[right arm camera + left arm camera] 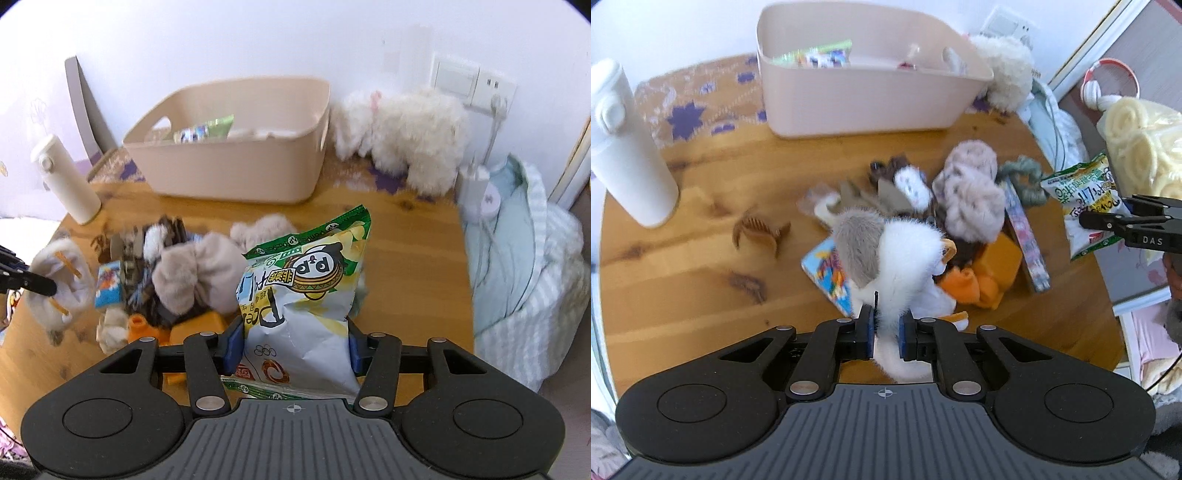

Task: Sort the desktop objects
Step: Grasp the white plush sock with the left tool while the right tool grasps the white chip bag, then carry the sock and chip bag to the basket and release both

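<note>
- Left gripper (pixel 886 326): jaws clamped on a white-and-grey plush toy (pixel 886 251); the toy is pinched at a narrow white part, with its furry body extending forward above the clutter pile
- Right gripper (pixel 293 341): jaws closed against both sides of a green-and-white snack bag (pixel 299 295); the bag stands upright between the fingers, raised above the wooden table (pixel 406 258)
- Storage bin (pixel 236 166): beige plastic, positioned at the far side of the table near the wall; it contains a few small packets
- Clutter pile: a grey fluffy item (pixel 971 195), an orange block (pixel 997 262), a colourful card (pixel 831 277) and a long flat printed box (pixel 1025 232) lie together at the table centre; exact contact between them cannot be told
- Brown hair claw (pixel 759 230): lying alone on the table, left of the pile
- White bottle (pixel 624 147): upright at the left table edge
- White plush animal (pixel 402 136): just right of the bin, by the wall
</note>
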Demonstrator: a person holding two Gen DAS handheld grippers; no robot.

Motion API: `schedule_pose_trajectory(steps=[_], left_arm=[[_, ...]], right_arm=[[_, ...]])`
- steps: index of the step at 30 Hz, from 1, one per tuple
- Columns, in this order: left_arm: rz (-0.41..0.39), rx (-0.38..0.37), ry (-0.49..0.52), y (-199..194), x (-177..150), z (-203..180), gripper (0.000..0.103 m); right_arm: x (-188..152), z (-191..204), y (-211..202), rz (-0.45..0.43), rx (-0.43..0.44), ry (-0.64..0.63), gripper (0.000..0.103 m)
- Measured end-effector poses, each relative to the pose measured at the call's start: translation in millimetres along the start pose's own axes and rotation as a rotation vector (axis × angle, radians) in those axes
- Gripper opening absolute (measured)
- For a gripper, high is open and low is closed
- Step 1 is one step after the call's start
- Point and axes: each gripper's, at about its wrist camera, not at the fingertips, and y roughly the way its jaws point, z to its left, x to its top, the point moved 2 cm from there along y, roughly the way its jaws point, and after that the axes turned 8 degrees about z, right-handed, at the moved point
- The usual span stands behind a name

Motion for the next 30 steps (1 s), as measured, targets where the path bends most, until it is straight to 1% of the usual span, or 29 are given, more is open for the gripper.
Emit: schedule_pose_trajectory(steps=[5,7,8,12,18,25,28,30], left_arm=[[-0.066,0.023,0.011,-21,26,9,0.012],[-0.098,0.051,0.019,-28,39,13,0.012],[-0.118,0.067,0.023,-33,46,14,0.012],[-0.177,0.077,0.041,-48,76,16,0.012],[-0.243,0.105,0.091,-63,123,13,0.012],[-0.295,0.157,0.134,-62,177,4,0.012],[-0.308,0.178,0.144,-56,199,2,0.012],[-0.313,0.186,0.143,-50,211,0,0.012]], right_arm=[[28,-3,-12,-0.057,-0.009,-0.022,0.049],[41,-5,-16,-0.086,-0.022,-0.034,0.049],[49,-6,-17,-0.098,-0.026,-0.04,0.049],[80,-4,-24,-0.141,-0.048,-0.078,0.049],[125,5,-27,-0.203,-0.069,-0.122,0.049],[165,33,-16,-0.218,-0.119,-0.225,0.049],[181,41,-5,-0.215,-0.135,-0.238,0.049],[190,46,7,-0.198,-0.152,-0.239,0.049]])
